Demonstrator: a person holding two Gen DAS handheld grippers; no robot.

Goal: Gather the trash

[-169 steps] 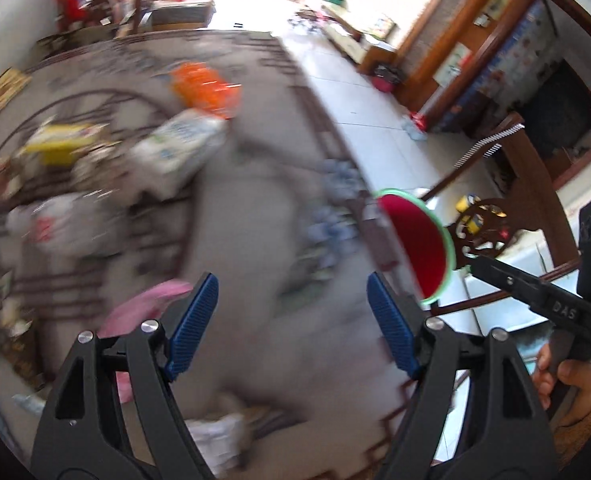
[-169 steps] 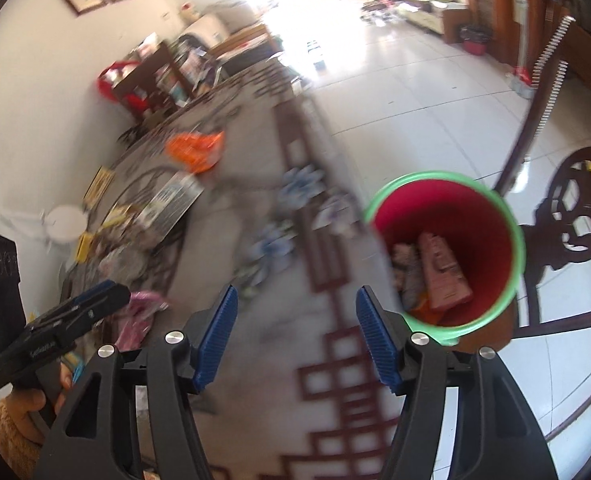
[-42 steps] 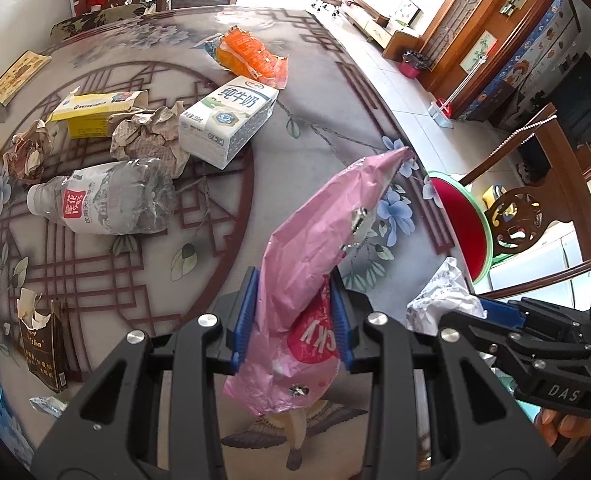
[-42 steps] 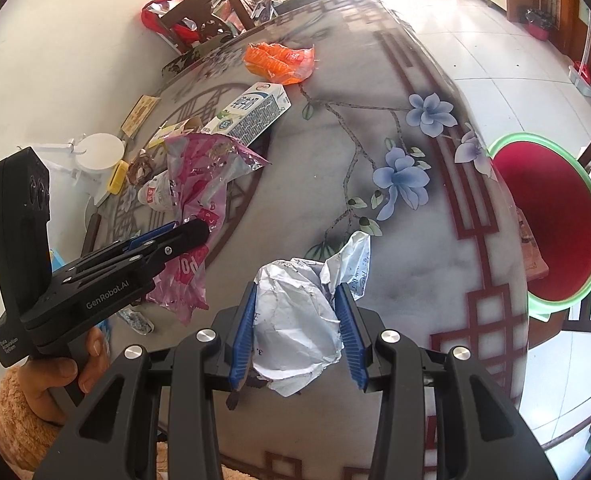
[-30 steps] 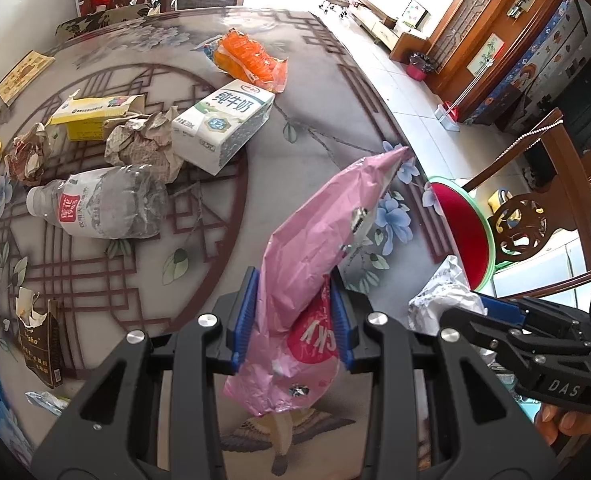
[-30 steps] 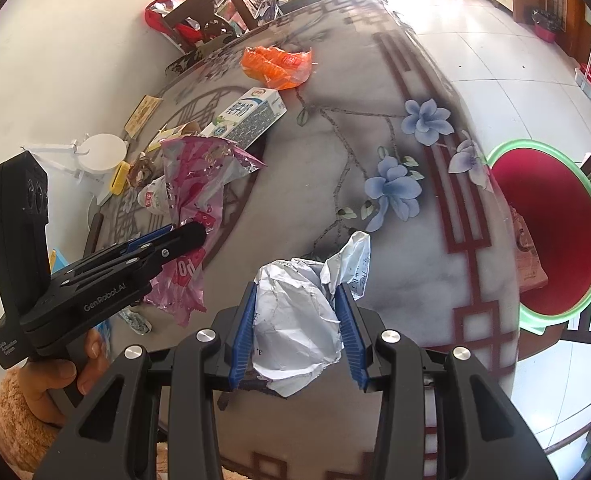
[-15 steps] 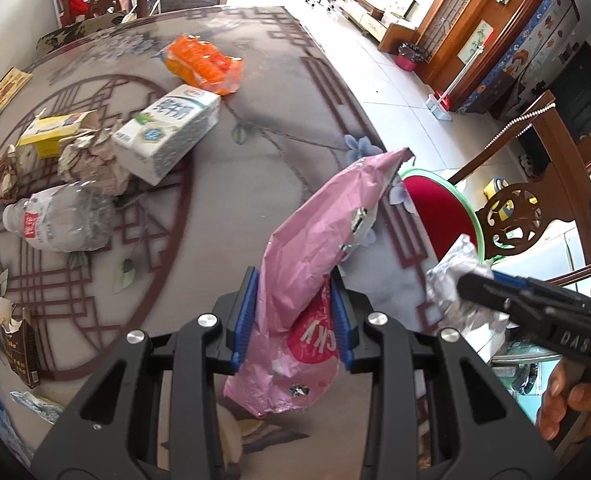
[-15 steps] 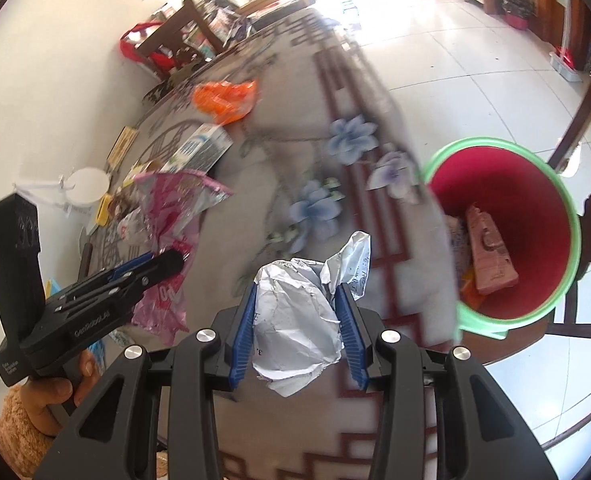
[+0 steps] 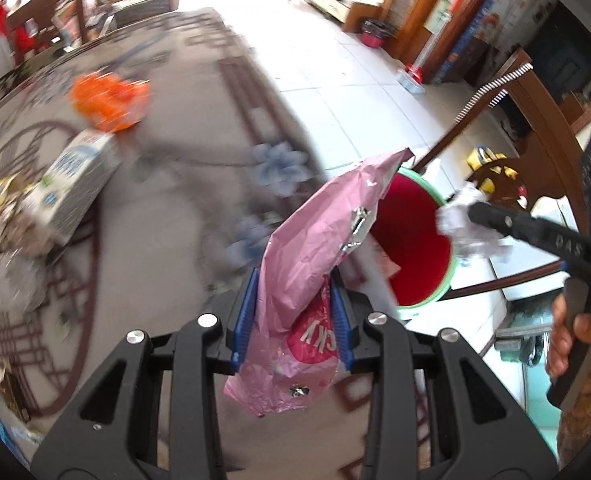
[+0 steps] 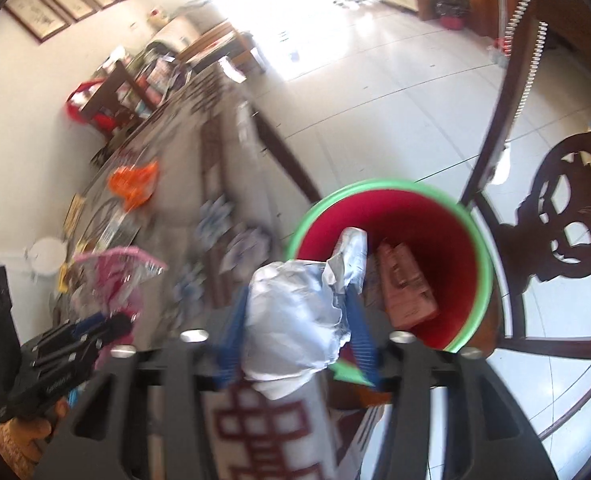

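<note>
A glossy pink snack bag [image 9: 307, 280], crinkled and foil-lined at its torn mouth, is being pinched by the left gripper [image 9: 293, 320] between its ribbed blue pads; the long axis of the bag is running up and to the right, with the open mouth pointed toward the bin's rim. A crumpled white-and-silver wrapper [image 10: 295, 316], wadded into a rough ball with a twisted tail, is sitting between the pads of the right gripper [image 10: 295, 332], whose jaws have just been opening; whether the pads are still pressing on it cannot be told. It is being held over the near rim of the round red bin [image 10: 455, 240] with a green lip, where a flat pinkish packet [image 10: 405, 288] is lying. The patterned, marble-look table [image 9: 167, 208] is blurred.
</note>
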